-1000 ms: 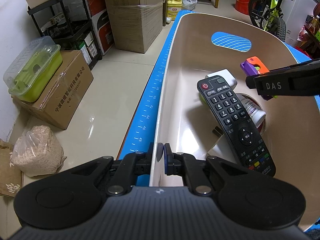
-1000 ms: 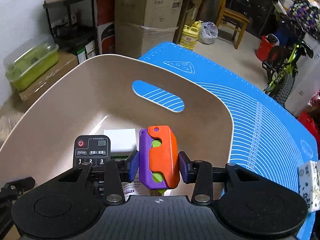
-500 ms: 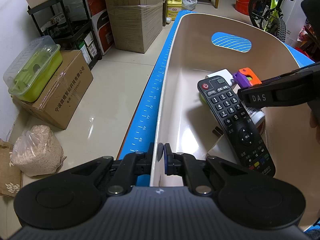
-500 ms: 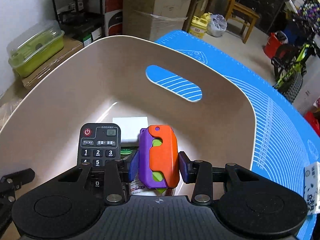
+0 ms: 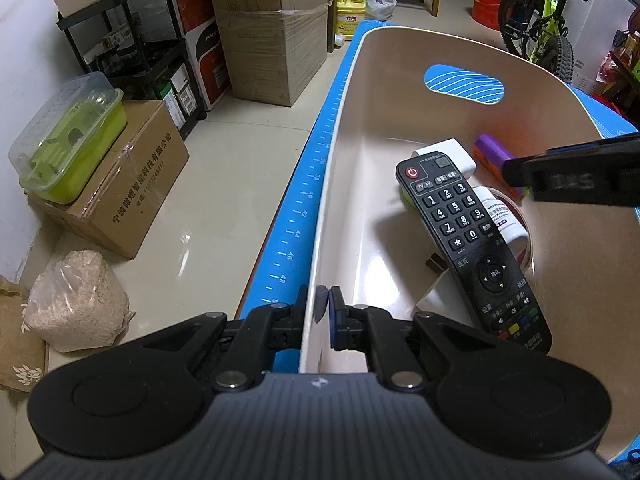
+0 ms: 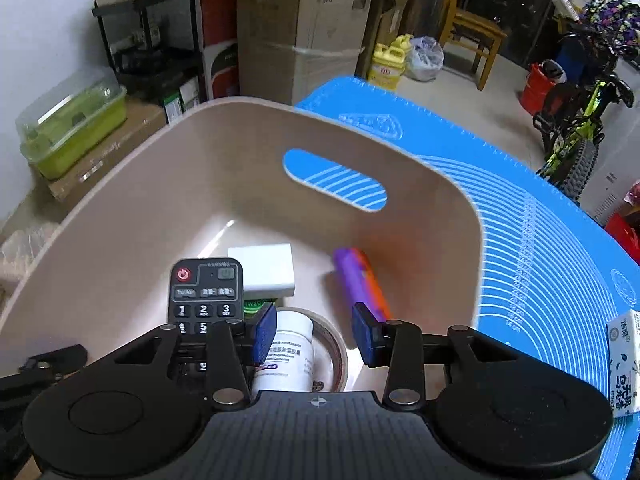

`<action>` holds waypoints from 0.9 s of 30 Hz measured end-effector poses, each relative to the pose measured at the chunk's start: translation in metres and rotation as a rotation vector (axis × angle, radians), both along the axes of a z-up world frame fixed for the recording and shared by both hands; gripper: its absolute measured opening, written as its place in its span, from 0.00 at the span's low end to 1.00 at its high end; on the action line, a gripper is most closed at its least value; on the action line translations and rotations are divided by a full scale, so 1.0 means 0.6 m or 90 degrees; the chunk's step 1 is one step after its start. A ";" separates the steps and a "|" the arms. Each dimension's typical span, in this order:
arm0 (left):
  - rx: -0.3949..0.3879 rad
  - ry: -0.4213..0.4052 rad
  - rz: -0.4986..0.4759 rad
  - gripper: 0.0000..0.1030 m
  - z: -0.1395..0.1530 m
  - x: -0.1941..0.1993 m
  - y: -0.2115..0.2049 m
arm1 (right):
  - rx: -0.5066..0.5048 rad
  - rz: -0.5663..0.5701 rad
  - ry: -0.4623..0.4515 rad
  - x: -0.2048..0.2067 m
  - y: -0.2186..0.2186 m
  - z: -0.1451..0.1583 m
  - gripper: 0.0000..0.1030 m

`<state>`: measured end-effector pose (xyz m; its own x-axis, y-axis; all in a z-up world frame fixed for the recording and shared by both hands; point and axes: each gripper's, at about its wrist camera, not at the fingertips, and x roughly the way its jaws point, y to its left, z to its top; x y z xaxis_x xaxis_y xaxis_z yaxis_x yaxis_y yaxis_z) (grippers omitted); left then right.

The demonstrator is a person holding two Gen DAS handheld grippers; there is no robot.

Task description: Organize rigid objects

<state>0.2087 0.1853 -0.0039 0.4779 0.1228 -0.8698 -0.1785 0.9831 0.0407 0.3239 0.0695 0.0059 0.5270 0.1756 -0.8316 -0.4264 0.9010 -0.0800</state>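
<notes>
A beige plastic bin (image 6: 448, 184) sits on a blue mat. My left gripper (image 5: 323, 314) is shut on the bin's near wall (image 5: 320, 264). My right gripper (image 6: 314, 336) is open and empty above the bin. The purple and orange toy (image 6: 362, 280) lies blurred on the bin floor by the right wall; it also shows in the left wrist view (image 5: 494, 154). Inside too are a black remote (image 6: 206, 294), a white block (image 6: 268, 270), a white pill bottle (image 6: 288, 354) and a tape roll (image 6: 332, 344).
The blue mat (image 6: 540, 248) extends right, with a tissue pack (image 6: 624, 364) at its right edge. Cardboard boxes (image 5: 120, 184), a green lidded container (image 5: 68, 136), shelves and a bag of grain (image 5: 76, 300) stand on the floor left.
My right gripper opened and let go of the purple and orange toy, which dropped to the bin floor by the right wall. The left gripper stayed clamped on the bin wall.
</notes>
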 end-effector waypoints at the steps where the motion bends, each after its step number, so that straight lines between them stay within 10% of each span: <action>1: 0.003 -0.002 0.000 0.10 0.002 -0.001 -0.001 | 0.011 -0.004 -0.005 -0.006 -0.008 0.010 0.55; 7: 0.040 -0.013 0.002 0.15 0.022 -0.011 -0.018 | 0.061 -0.032 -0.043 -0.049 -0.054 0.064 0.66; 11: 0.052 -0.045 -0.007 0.55 0.051 -0.028 -0.036 | 0.088 -0.045 -0.059 -0.087 -0.090 0.096 0.73; 27: 0.079 -0.112 -0.071 0.70 0.151 -0.137 -0.153 | 0.133 -0.093 -0.113 -0.267 -0.215 0.180 0.90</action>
<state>0.1266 0.0937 0.0865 0.6371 0.1613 -0.7537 -0.0848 0.9866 0.1395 0.1635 -0.0592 0.1140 0.6928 0.2445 -0.6784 -0.2875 0.9564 0.0512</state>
